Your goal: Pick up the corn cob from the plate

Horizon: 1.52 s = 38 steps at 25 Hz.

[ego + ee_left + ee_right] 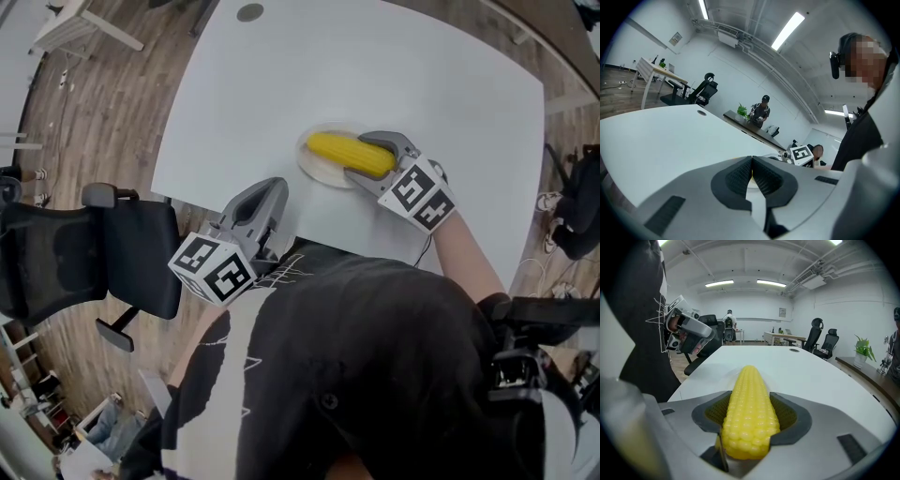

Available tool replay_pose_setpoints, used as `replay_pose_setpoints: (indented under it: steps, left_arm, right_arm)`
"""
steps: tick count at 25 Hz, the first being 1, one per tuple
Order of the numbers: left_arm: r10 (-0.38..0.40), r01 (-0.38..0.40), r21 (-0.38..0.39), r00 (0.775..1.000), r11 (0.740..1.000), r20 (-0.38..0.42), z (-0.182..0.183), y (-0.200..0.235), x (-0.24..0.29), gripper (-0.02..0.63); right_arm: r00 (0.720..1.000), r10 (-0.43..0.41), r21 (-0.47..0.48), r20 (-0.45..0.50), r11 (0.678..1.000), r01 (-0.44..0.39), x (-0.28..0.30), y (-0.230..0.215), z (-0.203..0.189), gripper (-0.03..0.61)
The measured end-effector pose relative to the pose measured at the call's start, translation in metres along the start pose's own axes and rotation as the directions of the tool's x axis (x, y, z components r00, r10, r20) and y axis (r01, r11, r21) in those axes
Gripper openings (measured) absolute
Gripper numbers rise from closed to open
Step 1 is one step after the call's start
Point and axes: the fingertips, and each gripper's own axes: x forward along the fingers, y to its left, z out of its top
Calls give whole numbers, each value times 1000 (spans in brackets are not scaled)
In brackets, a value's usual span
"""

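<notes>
A yellow corn cob (pixel 349 153) lies across a small pale plate (pixel 313 167) near the table's front edge. My right gripper (pixel 373 161) is shut on the cob's near end; in the right gripper view the corn cob (pixel 750 413) fills the gap between the dark pads (pixel 788 416) and points away over the table. My left gripper (pixel 265 208) rests at the table's front edge, left of the plate, apart from it. In the left gripper view its pads (pixel 736 179) meet with nothing between them.
The white table (pixel 375 84) stretches away behind the plate, with a round grey cable port (pixel 250 12) at its far side. A black office chair (pixel 89 253) stands on the wooden floor to the left. More desks, chairs and people are far off in the room.
</notes>
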Motion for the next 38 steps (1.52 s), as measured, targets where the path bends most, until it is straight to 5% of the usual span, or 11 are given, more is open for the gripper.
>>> replay_pose_setpoints:
  steps: [17,27,38]
  left_arm:
    - [35,-42,69,994,997,103,17,-5,-18,14]
    - [79,-85,43,987,995,140,7,-5,-36,14]
    - [105,-107,4,982,994,156,-12,-8,-37,14]
  right_arm:
    - [1000,13,-23,-10,1000,-14,-5,22,2,256]
    - [1000,18,-16,9,1000,-18,-13,31,6,256]
    - [983,22,239,184,969,-67,-26,32,12,256]
